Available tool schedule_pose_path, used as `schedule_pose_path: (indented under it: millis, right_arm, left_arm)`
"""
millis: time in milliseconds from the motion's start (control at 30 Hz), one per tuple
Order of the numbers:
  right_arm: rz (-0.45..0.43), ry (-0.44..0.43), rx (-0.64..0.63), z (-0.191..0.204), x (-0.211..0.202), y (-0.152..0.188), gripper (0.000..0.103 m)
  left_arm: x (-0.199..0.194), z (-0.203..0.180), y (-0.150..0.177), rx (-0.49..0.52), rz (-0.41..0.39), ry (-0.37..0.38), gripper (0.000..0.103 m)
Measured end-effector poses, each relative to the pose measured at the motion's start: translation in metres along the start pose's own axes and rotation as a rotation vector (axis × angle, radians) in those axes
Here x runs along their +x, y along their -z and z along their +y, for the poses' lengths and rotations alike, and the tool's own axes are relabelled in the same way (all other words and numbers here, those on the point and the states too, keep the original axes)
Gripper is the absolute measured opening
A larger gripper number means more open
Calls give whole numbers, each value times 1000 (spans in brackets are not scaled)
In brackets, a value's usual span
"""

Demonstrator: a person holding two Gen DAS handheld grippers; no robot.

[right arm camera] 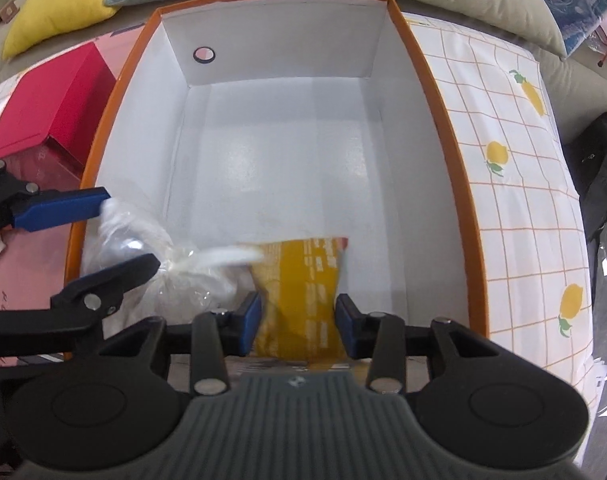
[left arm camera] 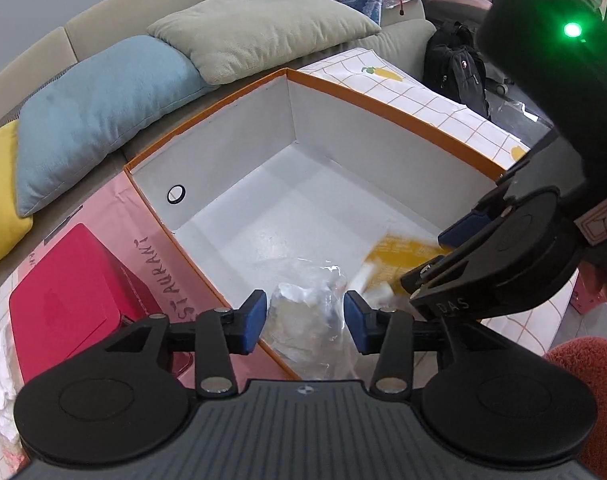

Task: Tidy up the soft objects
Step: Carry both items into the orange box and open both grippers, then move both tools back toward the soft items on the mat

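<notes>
Left gripper (left arm camera: 305, 318) jaws parted, pads off the clear plastic bag (left arm camera: 307, 320) of white stuff lying between them at the near-left corner of the orange-rimmed box (left arm camera: 383, 100). Right gripper (right arm camera: 297, 326) straddles the yellow packet (right arm camera: 299, 300); pads sit just beside its edges, contact unclear, so grip cannot be told. Right wrist view alone shows the packet's full face with blurred, unreadable white print and the bag's twisted neck reaching it; left wrist view alone shows the right gripper's green LED and "DAS" on its body. Pink sheet (left arm camera: 143, 216) beside the box reads "STAURANT". Both items rest on the white box floor.
</notes>
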State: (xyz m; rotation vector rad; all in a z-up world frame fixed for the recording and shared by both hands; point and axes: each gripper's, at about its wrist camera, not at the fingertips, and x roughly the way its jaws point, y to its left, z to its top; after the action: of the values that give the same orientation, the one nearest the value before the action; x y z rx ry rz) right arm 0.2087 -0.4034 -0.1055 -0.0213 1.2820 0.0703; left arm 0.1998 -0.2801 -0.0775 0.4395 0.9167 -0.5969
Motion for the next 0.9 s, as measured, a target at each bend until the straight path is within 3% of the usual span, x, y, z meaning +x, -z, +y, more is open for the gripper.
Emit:
schedule_pose_path:
  millis: [133, 267, 367, 500, 700, 900]
  right_arm:
    - [-9, 16, -6, -2, -12, -2, 44]
    - [-59, 37, 9, -4, -38, -2, 56]
    - [-114, 61, 29, -3, -59, 0, 67]
    - [-230, 90, 62, 7, -89, 13, 71]
    - [-375, 104, 133, 36, -117, 46, 78]
    - [-442, 71, 185, 78, -119, 85, 80]
  left_arm:
    - [-11, 4, -5, -30, -19, -9, 67]
    - [-34, 9, -9, -62, -87, -1, 78]
    - [-55, 12, -9, -78, -144, -21, 79]
    - [-86, 14, 0, -93, -279, -83, 80]
    - [-132, 22, 25, -143, -411, -119, 83]
    - [-161, 34, 64, -134, -462, -153, 83]
